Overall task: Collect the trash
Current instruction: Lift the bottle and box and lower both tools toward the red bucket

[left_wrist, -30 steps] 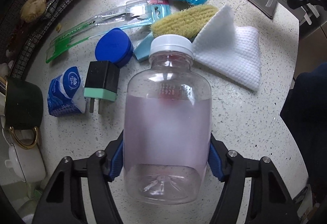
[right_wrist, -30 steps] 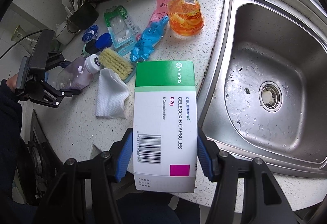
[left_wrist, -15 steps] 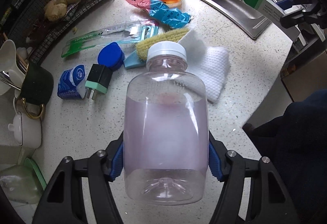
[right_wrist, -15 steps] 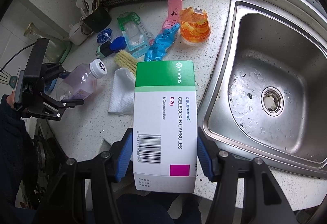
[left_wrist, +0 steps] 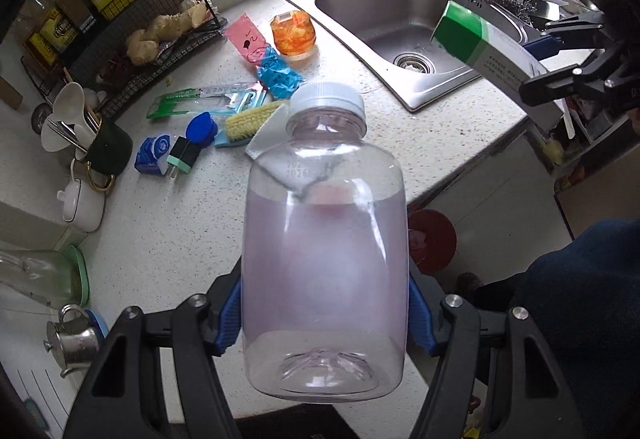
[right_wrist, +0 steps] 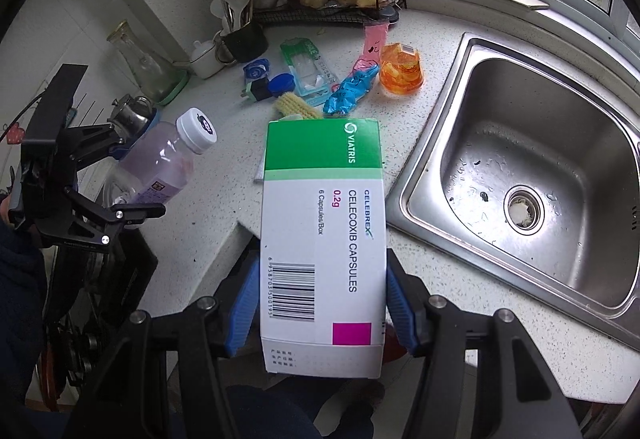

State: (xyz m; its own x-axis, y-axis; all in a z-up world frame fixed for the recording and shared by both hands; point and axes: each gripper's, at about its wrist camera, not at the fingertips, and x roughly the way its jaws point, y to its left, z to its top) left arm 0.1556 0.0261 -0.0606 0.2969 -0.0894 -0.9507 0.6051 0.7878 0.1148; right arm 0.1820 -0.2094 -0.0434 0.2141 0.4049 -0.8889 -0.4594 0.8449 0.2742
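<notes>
Carrying two picked items clear of the worktop: left gripper (left_wrist: 324, 313) clamps a clear plastic bottle (left_wrist: 325, 239) by its sides; right gripper (right_wrist: 318, 301) pinches a medicine box (right_wrist: 323, 239). Beyond, wrappers (right_wrist: 352, 89) lie on the counter (left_wrist: 168, 223). Judged next: find a bin, release both.

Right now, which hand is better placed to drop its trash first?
Probably left. The left tool holds the bottle past the counter edge, above a red bin on the floor. The right tool, gripping the box, hangs over the counter edge.
</notes>
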